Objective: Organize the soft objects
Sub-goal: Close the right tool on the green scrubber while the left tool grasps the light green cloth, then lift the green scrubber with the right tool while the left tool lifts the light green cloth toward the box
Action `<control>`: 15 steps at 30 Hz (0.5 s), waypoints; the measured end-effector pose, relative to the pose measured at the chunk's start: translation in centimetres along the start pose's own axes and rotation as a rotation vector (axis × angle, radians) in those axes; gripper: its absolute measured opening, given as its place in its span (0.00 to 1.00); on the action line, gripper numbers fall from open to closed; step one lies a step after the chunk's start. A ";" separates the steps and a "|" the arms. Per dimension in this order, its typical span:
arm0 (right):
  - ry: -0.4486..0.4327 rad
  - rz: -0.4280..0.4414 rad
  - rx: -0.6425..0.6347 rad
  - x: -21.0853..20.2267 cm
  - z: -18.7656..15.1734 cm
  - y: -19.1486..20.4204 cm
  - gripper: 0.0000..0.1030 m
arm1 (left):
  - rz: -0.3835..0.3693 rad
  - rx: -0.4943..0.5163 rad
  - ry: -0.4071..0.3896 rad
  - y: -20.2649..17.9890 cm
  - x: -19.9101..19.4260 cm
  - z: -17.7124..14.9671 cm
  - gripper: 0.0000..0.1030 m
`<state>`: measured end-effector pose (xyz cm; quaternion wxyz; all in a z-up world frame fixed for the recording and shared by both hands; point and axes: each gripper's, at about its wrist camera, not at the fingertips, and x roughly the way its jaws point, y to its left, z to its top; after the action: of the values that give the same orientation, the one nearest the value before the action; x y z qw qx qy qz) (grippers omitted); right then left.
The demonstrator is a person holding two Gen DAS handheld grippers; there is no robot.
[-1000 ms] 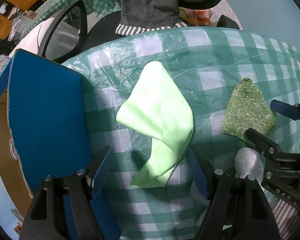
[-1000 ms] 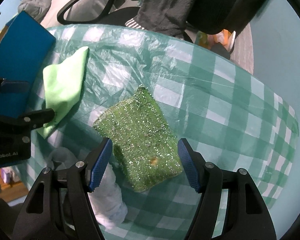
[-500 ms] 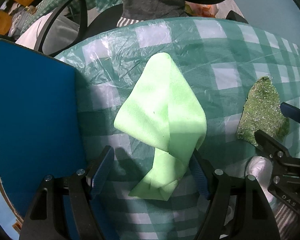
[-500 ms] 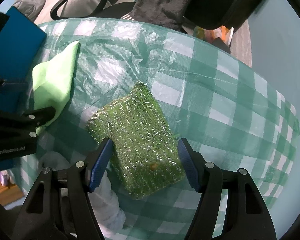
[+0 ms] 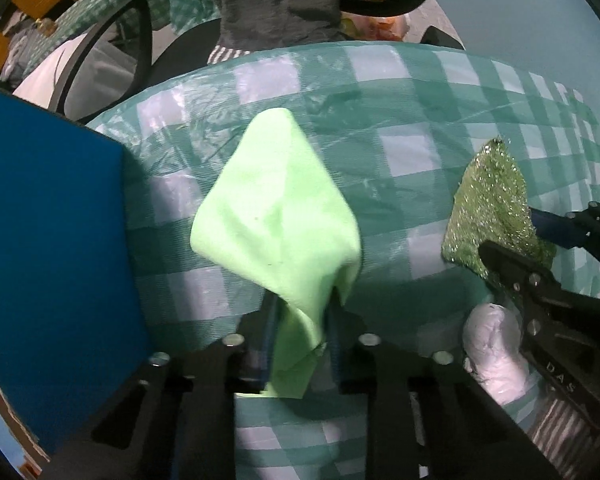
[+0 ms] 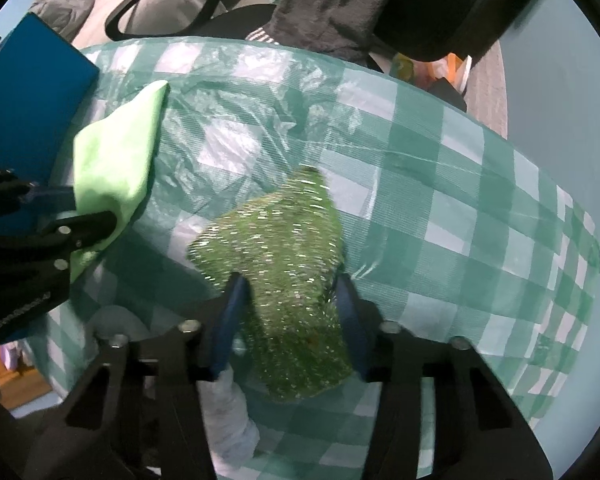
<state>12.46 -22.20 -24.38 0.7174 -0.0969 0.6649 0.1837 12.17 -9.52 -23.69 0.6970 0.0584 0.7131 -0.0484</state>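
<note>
On the checked tablecloth (image 5: 420, 152), the left gripper (image 5: 300, 320) is clenched on the limp light-green cloth's (image 5: 276, 216) near corner; the right gripper (image 6: 290, 300) grasps the springy glittery scrubber (image 6: 276, 236). Both judged light, pinchable by an edge.

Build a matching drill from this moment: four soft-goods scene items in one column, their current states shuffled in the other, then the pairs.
Items:
1. light green cloth
2. glittery green scrubber
3. white crumpled bundle
4. blue board

States:
A. lying loose near the table's front edge
B. pinched by the left gripper
C. standing at the table's left side
D. between the fingers of the right gripper

Pairs: 1-B, 2-D, 3-A, 4-C
</note>
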 end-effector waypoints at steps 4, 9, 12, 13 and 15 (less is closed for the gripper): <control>0.003 0.031 0.011 -0.1 0.0 -0.2 0.14 | 0.003 0.008 -0.003 0.1 0.0 -0.2 0.09; -0.017 0.049 0.016 -0.6 -0.3 -0.1 0.12 | 0.012 0.003 -0.018 0.6 -0.3 -0.7 0.05; -0.033 0.058 0.018 -1.1 -0.5 0.0 0.12 | 0.013 -0.006 -0.032 0.7 -0.8 -1.0 0.05; -0.038 0.061 0.019 -1.3 -0.6 0.0 0.12 | 0.012 -0.009 -0.035 0.8 -1.0 -1.1 0.05; -0.049 0.069 0.024 -1.7 -0.7 0.0 0.12 | 0.006 -0.017 -0.041 1.0 -1.2 -1.1 0.05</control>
<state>11.78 -22.71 -22.73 0.7280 -0.0610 0.6521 0.2027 11.23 -8.40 -22.42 0.7122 0.0536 0.6987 -0.0415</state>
